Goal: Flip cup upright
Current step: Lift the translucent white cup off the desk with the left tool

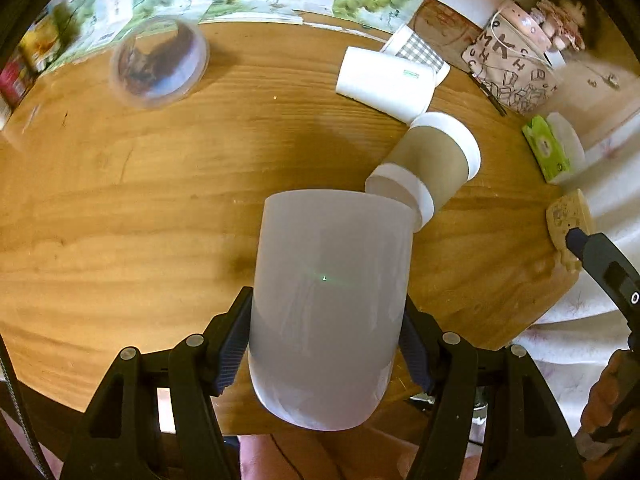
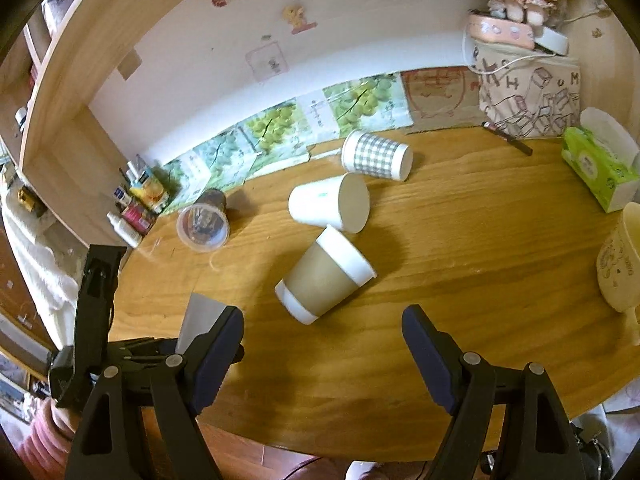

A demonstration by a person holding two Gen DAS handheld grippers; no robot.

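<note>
My left gripper (image 1: 326, 344) is shut on a frosted white cup (image 1: 330, 304), held above the near edge of the wooden table (image 1: 140, 208); its flat end points away from me and its rounded end toward me. A corner of this cup (image 2: 200, 316) shows in the right wrist view beside the left gripper. My right gripper (image 2: 323, 332) is open and empty above the table's front. A brown-sleeved paper cup (image 2: 324, 276) lies on its side just ahead of it; it also shows in the left wrist view (image 1: 428, 168).
A plain white cup (image 2: 328, 208), a checked cup (image 2: 376, 156) and a clear plastic cup (image 2: 204, 220) lie on their sides farther back. A cream mug (image 2: 620, 264) is at the right edge, a green tissue box (image 2: 596, 168) and a printed bag (image 2: 528, 96) behind it.
</note>
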